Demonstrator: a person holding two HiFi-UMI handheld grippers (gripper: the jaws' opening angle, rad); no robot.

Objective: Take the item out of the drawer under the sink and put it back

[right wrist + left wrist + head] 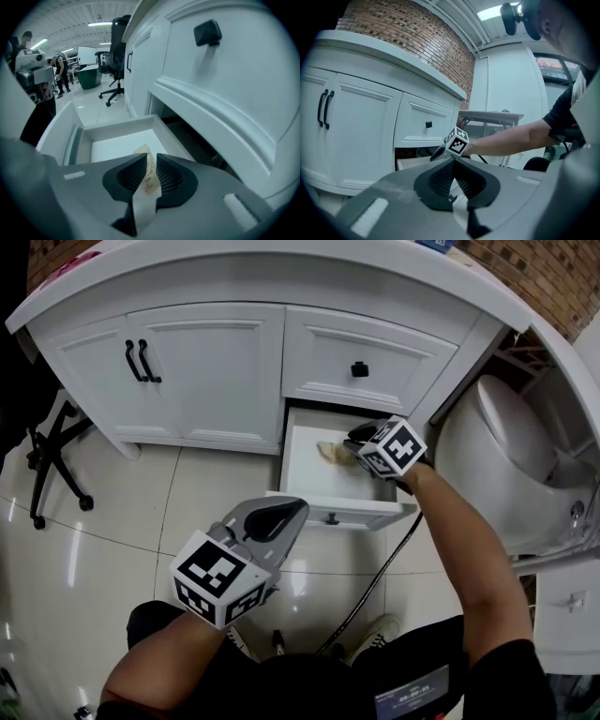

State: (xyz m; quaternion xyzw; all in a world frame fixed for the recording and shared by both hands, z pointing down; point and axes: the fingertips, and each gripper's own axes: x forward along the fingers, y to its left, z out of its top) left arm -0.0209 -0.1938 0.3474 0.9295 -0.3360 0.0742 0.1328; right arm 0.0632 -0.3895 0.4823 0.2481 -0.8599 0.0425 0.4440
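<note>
The low drawer [330, 513] under the sink stands pulled out. Inside it, my right gripper [353, 447] is shut on a small beige packet [329, 452]. In the right gripper view the packet [143, 155] is pinched between the ribbed pads, just above the white drawer floor [115, 145], and the right gripper [151, 174] points into the drawer. My left gripper [280, 514] hovers over the floor tiles in front of the drawer, shut and empty. Its pads meet in the left gripper view [453, 174], which also shows the right gripper's marker cube [457, 142].
Above the open drawer is a shut one with a black knob [359, 369]. Cabinet doors with black handles [141, 360] are to the left. A toilet [506, 451] stands close on the right. An office chair base [45, 465] is at far left, and a cable [375, 577] trails below.
</note>
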